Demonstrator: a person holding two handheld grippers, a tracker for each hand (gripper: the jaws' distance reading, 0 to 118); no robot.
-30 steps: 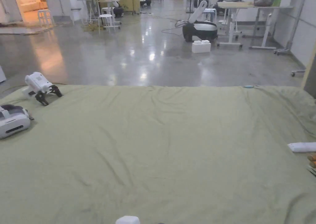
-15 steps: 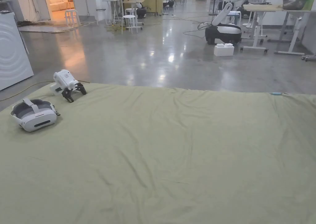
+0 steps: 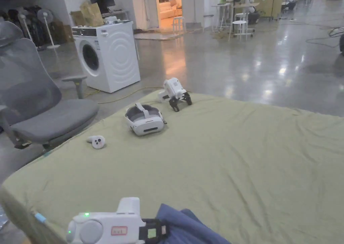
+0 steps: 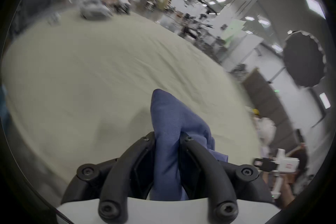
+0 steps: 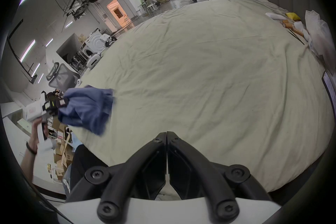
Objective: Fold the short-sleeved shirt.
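Observation:
A blue shirt (image 3: 188, 226) hangs bunched at the near left corner of the green-covered table (image 3: 242, 160). My left gripper (image 3: 164, 230) is shut on it, its white body along the bottom edge of the head view. In the left gripper view the blue cloth (image 4: 169, 129) is pinched between both black jaws of the left gripper (image 4: 167, 138). The right gripper view has the shirt (image 5: 87, 108) held above the table's left edge by the left gripper (image 5: 63, 101). My right gripper (image 5: 166, 134) is shut on nothing, above the table's near edge.
A white headset (image 3: 145, 119), a small controller (image 3: 96, 141) and a spare white gripper (image 3: 175, 93) lie on the table's far left. A grey office chair (image 3: 37, 110) and a washing machine (image 3: 107, 55) stand left of the table. Bags and small items (image 5: 305, 28) sit at the right edge.
The head camera has swung left, so the chair and washing machine came into view. My left gripper has come up at the bottom edge with the blue shirt in it.

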